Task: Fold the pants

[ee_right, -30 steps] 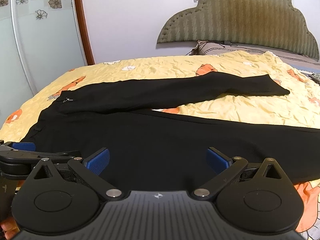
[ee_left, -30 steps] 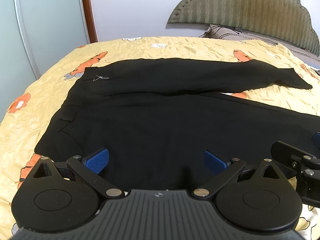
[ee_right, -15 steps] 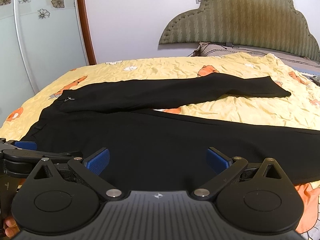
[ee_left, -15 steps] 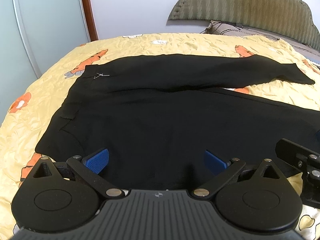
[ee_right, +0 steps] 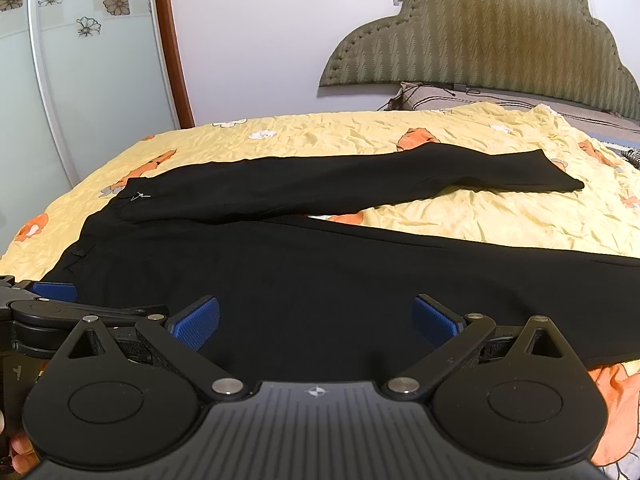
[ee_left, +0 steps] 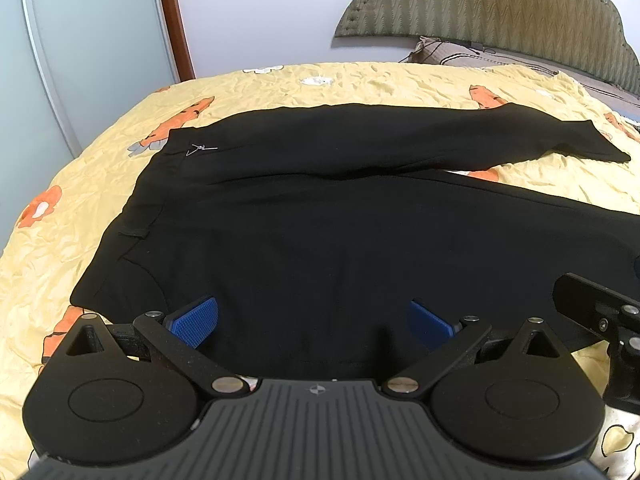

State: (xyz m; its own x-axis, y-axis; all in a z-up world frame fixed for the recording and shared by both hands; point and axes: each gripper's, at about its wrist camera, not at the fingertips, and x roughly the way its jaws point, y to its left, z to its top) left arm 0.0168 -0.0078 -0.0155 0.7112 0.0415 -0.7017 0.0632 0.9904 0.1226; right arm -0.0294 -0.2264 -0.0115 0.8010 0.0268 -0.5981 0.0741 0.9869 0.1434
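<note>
Black pants (ee_left: 320,216) lie spread flat on the bed, waistband to the left, both legs running right. The far leg (ee_right: 360,184) angles away from the near leg (ee_right: 400,280), leaving a wedge of bedspread between them. A small metal clip (ee_left: 200,149) sits near the waistband. My left gripper (ee_left: 312,322) is open, its blue pads over the near edge of the pants by the hip. My right gripper (ee_right: 316,320) is open too, hovering over the near leg's front edge. Nothing is held between either pair of fingers.
The yellow bedspread (ee_left: 360,84) with orange flowers covers the bed. A padded headboard (ee_right: 480,48) and a pillow (ee_right: 460,100) stand at the far right. A glass wardrobe door (ee_right: 80,80) is on the left. The other gripper's arm shows at the right edge (ee_left: 600,312).
Both views have shifted slightly, and the pants sit a little lower in the left wrist view. Both grippers stay open and the pants have not moved.
</note>
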